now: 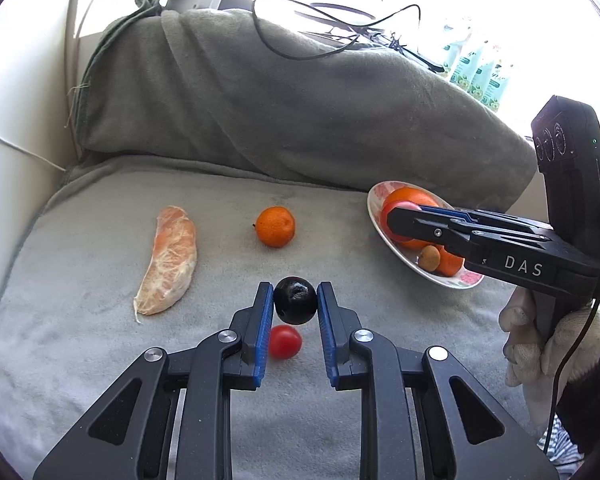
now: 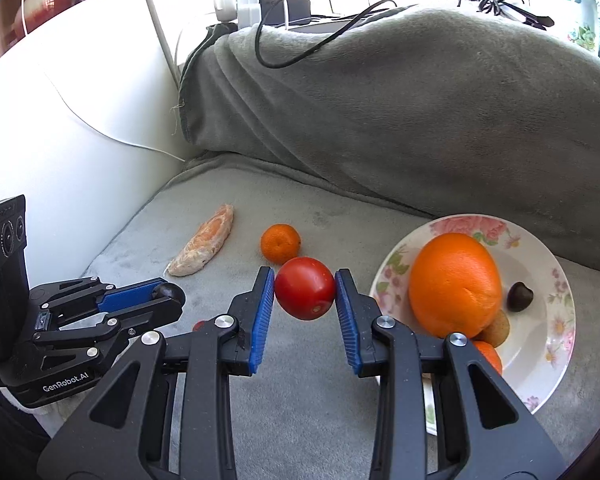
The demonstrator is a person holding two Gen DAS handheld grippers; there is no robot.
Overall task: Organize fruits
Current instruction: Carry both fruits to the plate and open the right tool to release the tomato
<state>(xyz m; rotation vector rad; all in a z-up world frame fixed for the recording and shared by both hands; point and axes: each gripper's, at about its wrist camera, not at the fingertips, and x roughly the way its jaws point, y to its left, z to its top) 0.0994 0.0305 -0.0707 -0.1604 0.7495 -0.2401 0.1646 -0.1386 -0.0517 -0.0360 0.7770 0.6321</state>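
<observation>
My left gripper (image 1: 295,300) is shut on a dark round fruit (image 1: 295,301) and holds it above the grey cushion; it also shows in the right wrist view (image 2: 168,294). A small red tomato (image 1: 285,342) lies on the cushion under it. My right gripper (image 2: 305,290) is shut on a larger red tomato (image 2: 305,288), held over the cushion just left of the floral plate (image 2: 540,380). The plate holds a big orange (image 2: 456,284), a dark chestnut-like fruit (image 2: 519,297), a kiwi (image 2: 496,328) and a small orange. A mandarin (image 1: 275,226) and a peeled citrus segment (image 1: 168,260) lie on the cushion.
A grey blanket-covered backrest (image 1: 300,100) rises behind the seat, with black cables (image 1: 320,28) and a white power strip (image 2: 244,8) on top. A white sofa arm (image 2: 80,120) bounds the left side. A gloved hand (image 1: 540,344) holds the right gripper.
</observation>
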